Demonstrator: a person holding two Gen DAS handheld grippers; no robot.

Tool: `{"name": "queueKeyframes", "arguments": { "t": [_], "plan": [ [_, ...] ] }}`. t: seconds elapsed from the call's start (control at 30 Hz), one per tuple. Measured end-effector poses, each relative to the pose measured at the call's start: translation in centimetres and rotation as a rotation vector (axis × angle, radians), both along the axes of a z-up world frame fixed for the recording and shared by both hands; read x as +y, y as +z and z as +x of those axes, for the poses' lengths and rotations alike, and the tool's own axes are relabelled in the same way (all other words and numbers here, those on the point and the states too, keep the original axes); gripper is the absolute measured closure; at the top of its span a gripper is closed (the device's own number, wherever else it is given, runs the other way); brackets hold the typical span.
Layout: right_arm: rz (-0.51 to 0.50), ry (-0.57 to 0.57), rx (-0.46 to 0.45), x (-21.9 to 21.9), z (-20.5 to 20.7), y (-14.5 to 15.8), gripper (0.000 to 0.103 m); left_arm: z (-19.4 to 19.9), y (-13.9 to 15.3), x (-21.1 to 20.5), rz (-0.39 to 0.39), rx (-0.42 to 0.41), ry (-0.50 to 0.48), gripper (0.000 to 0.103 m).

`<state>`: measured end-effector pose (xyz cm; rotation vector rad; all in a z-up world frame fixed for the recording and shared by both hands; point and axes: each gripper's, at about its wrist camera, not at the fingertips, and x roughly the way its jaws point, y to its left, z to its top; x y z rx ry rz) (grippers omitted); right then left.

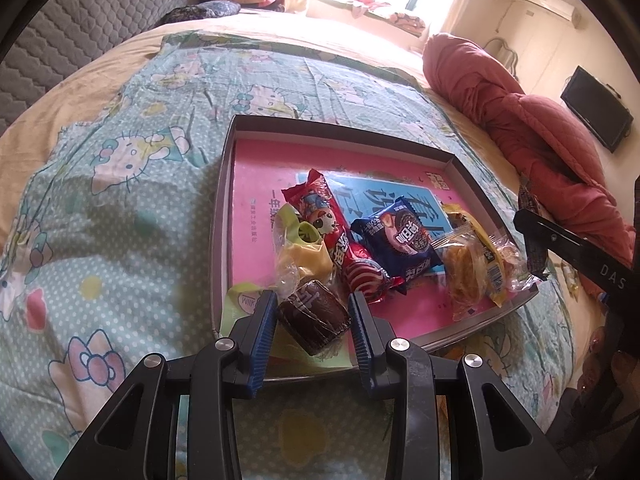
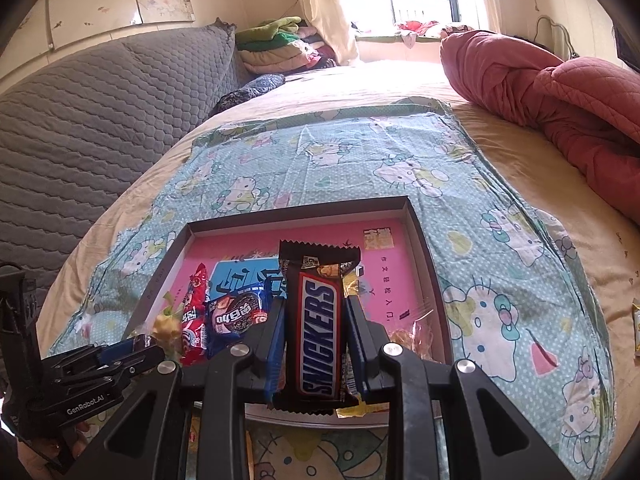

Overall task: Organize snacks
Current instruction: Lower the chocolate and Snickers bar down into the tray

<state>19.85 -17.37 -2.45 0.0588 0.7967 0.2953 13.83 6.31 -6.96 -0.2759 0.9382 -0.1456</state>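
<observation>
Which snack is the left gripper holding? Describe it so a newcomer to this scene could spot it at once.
Start at the shallow pink-floored box lying on the cartoon-cat sheet. At the box's near left corner, the left gripper is shut on a small dark brown cake in clear wrap. Unlike the red, blue and yellow packets behind it, it is a plain, stubby brown block.

Snickers bar [image 2: 316, 332]: glossy plastic wrapper, crimped ends. Brown cake [image 1: 314, 316]: clear, shiny film. Tray [image 1: 224, 208]: matt grey cardboard walls, smooth pink printed paper floor. Bed sheet [image 1: 120, 160]: soft printed cloth, creased. Left gripper [image 1: 314, 312]: matt black plastic, ribbed blue pads, metal pins.
</observation>
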Motion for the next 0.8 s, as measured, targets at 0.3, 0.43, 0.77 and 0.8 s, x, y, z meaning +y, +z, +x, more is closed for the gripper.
{"name": "queueKeyframes", "arguments": {
  "t": [0.3,0.43,0.77,0.8],
  "plan": [
    [-0.015,0.001,0.037,0.6,0.7,-1.4,0.074,0.1,-0.3,0.1,0.0,0.013,-0.002,0.065],
    [-0.015,-0.008,0.054,0.6,1.0,-2.1,0.074,0.1,-0.3,0.2,0.0,0.015,-0.004,0.065],
    [-0.026,-0.018,0.062,0.5,1.3,-2.4,0.074,0.1,-0.3,0.2,-0.006,0.016,-0.006,0.065],
    [-0.027,-0.02,0.063,0.5,1.4,-2.5,0.074,0.1,-0.3,0.2,-0.006,0.016,-0.006,0.065]
  ]
}}
